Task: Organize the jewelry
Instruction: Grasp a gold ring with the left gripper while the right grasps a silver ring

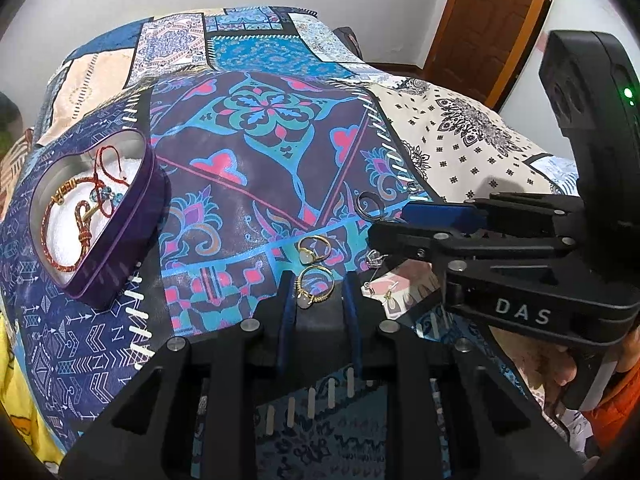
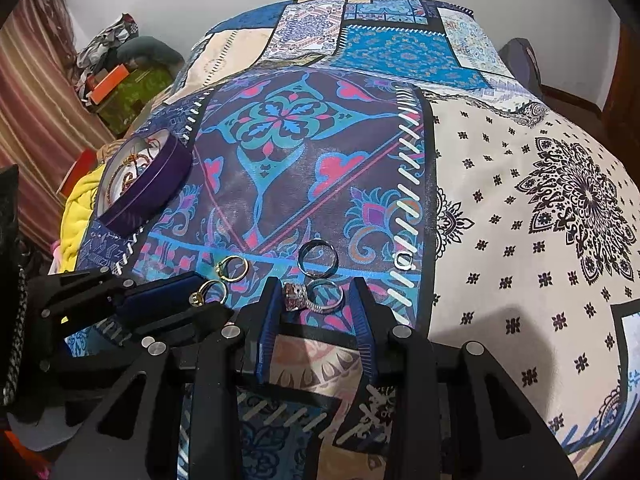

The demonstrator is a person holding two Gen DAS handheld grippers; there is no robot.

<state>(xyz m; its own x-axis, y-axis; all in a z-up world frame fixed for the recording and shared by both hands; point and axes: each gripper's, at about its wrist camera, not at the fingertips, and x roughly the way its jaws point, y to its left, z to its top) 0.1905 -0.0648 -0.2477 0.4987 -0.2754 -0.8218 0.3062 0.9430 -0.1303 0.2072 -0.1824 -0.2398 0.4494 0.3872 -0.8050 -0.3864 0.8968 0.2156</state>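
A purple heart-shaped tin (image 1: 120,236) with red cord bracelets inside sits on the patchwork bedspread at left; it also shows in the right wrist view (image 2: 148,188). My left gripper (image 1: 316,292) is open, its fingers either side of a gold ring with a pale stone (image 1: 314,288). A second gold ring (image 1: 314,249) lies just beyond. My right gripper (image 2: 314,296) is open around a silver jewelled ring (image 2: 314,296). A plain silver band (image 2: 318,258) lies just past it. The two gold rings (image 2: 232,268) lie left of it.
Small earrings (image 1: 390,294) lie under the right gripper's body (image 1: 500,264). A small silver ring (image 2: 403,260) sits on the white stitching. Clutter and a striped curtain (image 2: 36,120) stand beyond the bed's left edge. A wooden door (image 1: 480,20) stands at the far right.
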